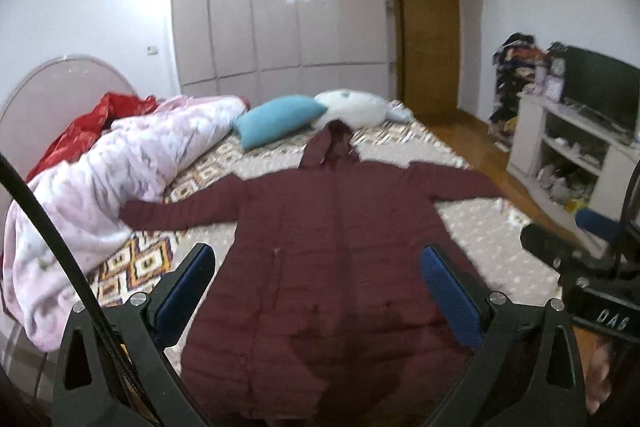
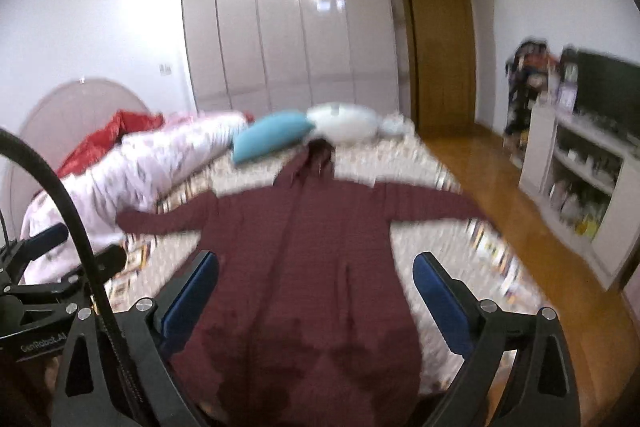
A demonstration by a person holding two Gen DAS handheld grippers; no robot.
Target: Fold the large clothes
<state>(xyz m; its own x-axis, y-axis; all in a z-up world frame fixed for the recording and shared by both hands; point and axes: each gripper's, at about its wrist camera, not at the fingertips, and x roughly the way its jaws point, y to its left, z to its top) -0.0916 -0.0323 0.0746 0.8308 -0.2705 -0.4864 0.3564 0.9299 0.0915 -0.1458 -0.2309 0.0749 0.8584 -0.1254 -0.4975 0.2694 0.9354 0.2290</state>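
A long maroon padded coat [image 1: 320,239] [image 2: 304,267] lies flat on the bed [image 1: 472,235] [image 2: 432,259], front up, both sleeves spread sideways and its hood toward the pillows. My left gripper [image 1: 318,263] hovers above the coat's lower half, open, nothing between its blue-padded fingers [image 1: 188,287]. The right gripper [image 2: 316,271] hangs beside it over the same lower part, also open and empty. In the left wrist view the right gripper [image 1: 560,243] shows at the right edge. The left gripper [image 2: 76,247] appears at the left edge of the right wrist view.
A bunched pink-white duvet [image 1: 120,179] and red cloth [image 1: 96,119] fill the bed's left side by the headboard [image 1: 52,87]. A teal pillow [image 1: 276,119] and white pillow [image 1: 352,107] lie beyond the hood. White shelving [image 1: 568,155] with a TV stands right, across a wooden floor [image 2: 520,227].
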